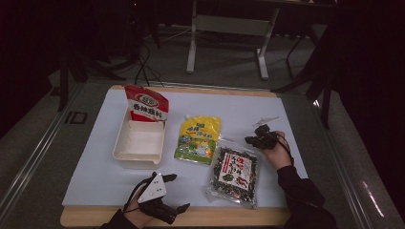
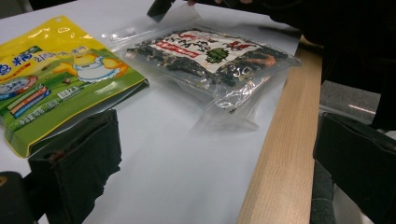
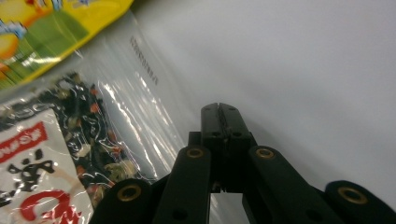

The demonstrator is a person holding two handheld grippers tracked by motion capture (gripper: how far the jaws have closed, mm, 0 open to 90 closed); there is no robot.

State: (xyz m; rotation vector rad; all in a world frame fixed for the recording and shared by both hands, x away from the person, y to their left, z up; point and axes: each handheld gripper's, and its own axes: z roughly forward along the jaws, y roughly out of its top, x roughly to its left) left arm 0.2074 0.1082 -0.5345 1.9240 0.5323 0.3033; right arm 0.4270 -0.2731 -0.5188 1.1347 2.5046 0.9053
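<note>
right gripper (image 3: pixel 219 112) is clenched on nothing, just off the clear bag (image 1: pixel 234 174) at its 1 o'clock corner. left gripper (image 1: pixel 174 193) is released at the counter's (image 1: pixel 267 215) 6 o'clock edge. yellow pouch (image 1: pixel 198 139) lies at the bag's 10 o'clock.

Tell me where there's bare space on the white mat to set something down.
Free: the left strip of the white mat beside the tray, and the far right corner behind the right gripper. Crowded: the middle, where yellow pouch and seaweed bag lie close together.
</note>
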